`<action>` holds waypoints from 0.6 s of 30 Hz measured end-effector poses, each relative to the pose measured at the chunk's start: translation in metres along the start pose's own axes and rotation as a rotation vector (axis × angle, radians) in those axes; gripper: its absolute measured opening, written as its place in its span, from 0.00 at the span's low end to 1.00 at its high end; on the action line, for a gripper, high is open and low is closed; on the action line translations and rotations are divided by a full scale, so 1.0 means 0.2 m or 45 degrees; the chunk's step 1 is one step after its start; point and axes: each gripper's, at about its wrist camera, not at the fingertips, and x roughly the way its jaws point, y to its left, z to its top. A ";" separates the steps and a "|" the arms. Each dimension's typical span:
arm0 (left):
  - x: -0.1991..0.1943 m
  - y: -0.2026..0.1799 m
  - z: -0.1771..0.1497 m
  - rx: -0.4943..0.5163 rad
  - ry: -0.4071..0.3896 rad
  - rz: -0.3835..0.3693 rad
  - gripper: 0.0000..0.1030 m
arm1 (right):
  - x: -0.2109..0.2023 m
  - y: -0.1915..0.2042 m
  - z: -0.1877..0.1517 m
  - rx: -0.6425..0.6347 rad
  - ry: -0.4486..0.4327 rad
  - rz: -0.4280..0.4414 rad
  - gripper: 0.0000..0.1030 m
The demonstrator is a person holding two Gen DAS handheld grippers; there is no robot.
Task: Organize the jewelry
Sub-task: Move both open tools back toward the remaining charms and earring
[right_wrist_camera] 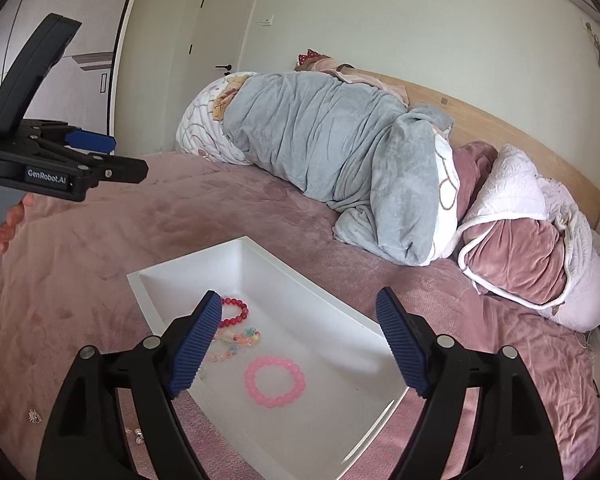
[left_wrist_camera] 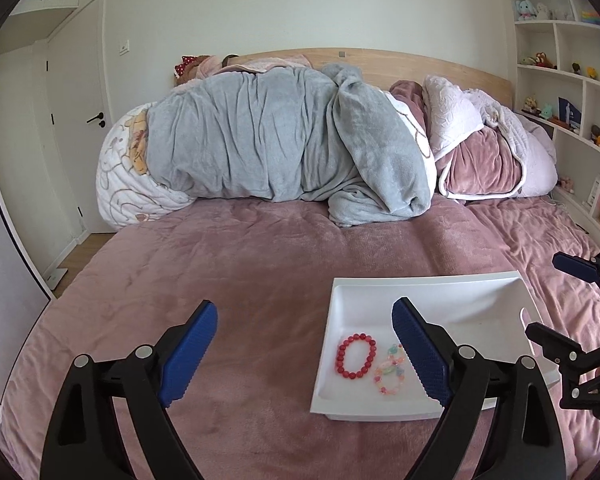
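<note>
Three bracelets, red (right_wrist_camera: 233,312), multicoloured (right_wrist_camera: 236,339) and pink (right_wrist_camera: 275,381), lie in the white tray (right_wrist_camera: 188,276) on the bed (right_wrist_camera: 100,240). Small pieces (right_wrist_camera: 34,416) remain outside. Both tongs, left (left_wrist_camera: 304,354) and right (right_wrist_camera: 298,344), gape empty.

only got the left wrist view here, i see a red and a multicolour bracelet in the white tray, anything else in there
Observer: Yes. The right wrist view shows a pink bracelet lying flat in the white tray, nearer the camera than the red bracelet and the multicolour bracelet. In your view the finger of the left gripper hides it.
Operator: anything left outside the tray
Observer: Some small clear pieces lie on the pink bedspread, left of the tray. More small bits sit closer to the tray's near corner. I cannot tell what they are.
Operator: is the right gripper carrying anything
Observer: No. The right gripper is open and empty, above the tray.
</note>
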 end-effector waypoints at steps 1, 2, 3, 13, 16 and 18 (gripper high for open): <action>-0.05 0.04 -0.01 -0.015 -0.010 0.005 0.88 | -0.02 0.03 0.00 -0.023 -0.002 -0.005 0.80; -0.09 0.07 -0.03 -0.029 -0.022 0.007 0.89 | -0.04 0.05 0.00 -0.040 -0.007 -0.008 0.80; -0.14 0.10 -0.04 -0.039 -0.034 0.011 0.89 | -0.06 0.07 0.00 -0.053 -0.016 -0.013 0.80; -0.55 0.28 -0.23 -0.037 -0.120 0.064 0.91 | -0.32 0.23 0.10 -0.080 -0.114 0.016 0.84; -0.65 0.29 -0.31 -0.034 -0.147 0.069 0.91 | -0.42 0.26 0.13 -0.073 -0.155 0.024 0.85; -0.73 0.29 -0.36 -0.018 -0.167 0.073 0.91 | -0.48 0.29 0.14 -0.075 -0.182 0.022 0.85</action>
